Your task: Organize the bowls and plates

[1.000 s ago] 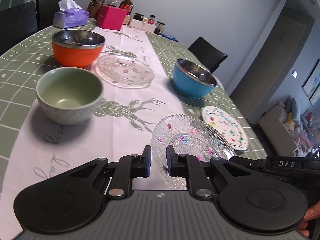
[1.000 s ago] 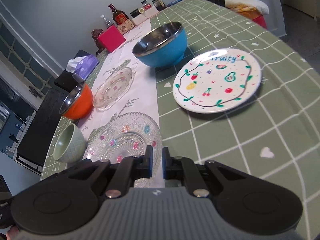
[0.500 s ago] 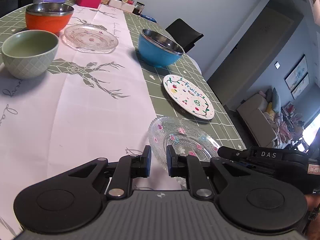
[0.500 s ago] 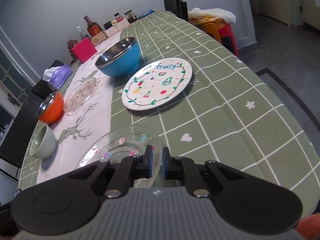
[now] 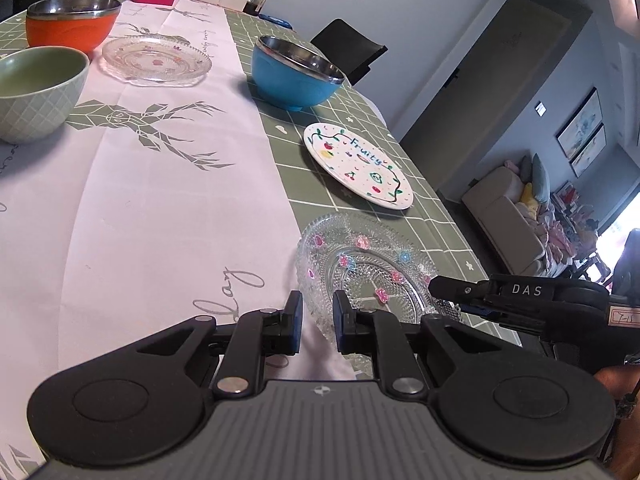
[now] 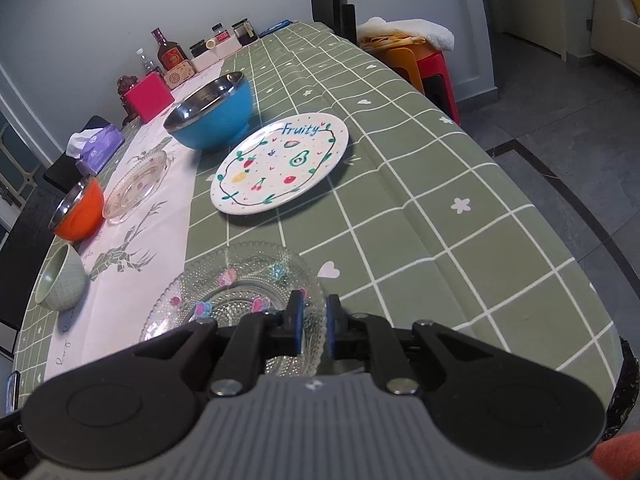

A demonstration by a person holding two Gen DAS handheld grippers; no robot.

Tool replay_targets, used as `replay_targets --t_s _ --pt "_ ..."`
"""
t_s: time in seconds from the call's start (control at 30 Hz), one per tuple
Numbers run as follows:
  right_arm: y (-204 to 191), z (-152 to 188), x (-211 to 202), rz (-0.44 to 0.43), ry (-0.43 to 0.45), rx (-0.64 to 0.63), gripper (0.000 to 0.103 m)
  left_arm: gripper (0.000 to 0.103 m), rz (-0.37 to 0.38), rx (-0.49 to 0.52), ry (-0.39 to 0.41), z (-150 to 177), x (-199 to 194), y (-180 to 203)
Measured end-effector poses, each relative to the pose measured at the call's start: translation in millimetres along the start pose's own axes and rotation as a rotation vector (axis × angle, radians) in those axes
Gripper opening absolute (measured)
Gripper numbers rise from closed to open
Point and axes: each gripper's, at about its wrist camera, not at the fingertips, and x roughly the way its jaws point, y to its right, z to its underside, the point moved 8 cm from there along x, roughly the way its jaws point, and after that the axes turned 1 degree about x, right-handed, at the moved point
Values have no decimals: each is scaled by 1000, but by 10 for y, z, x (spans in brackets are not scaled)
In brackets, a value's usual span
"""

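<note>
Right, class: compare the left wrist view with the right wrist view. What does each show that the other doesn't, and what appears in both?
Only the left wrist view shows the beige sofa, the framed wall pictures and the right tongs reaching in from the side.

Only the right wrist view shows the red plastic stool with a cream cloth on top.

Both show the white "Fruity" plate, the blue steel-lined bowl, the orange steel-lined bowl, the pale green ceramic bowl and two clear glass flower-patterned plates, near and far.
</note>
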Motion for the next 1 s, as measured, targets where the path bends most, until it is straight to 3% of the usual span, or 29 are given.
replay_targets --t_s 0.5,0.6,0.8,0.93,1.0 --pt "-19 12 19 2 -2 -5 15 17 -15 27 -4 24 -11 -1" --pt "-29 6 9 2 5 -10 18 23 -20 26 3 6 -22 -25" --pt "-117 -52 -74 -35 62 -29 44 24 -58 33 37 -108 -90 -103" --pt "-217 -122 -163 -44 114 -66 71 25 -63 53 28 -225 -155 -75" --pt "-266 -186 -212 1 144 -108 85 31 -58 61 6 -305 -174 -52"
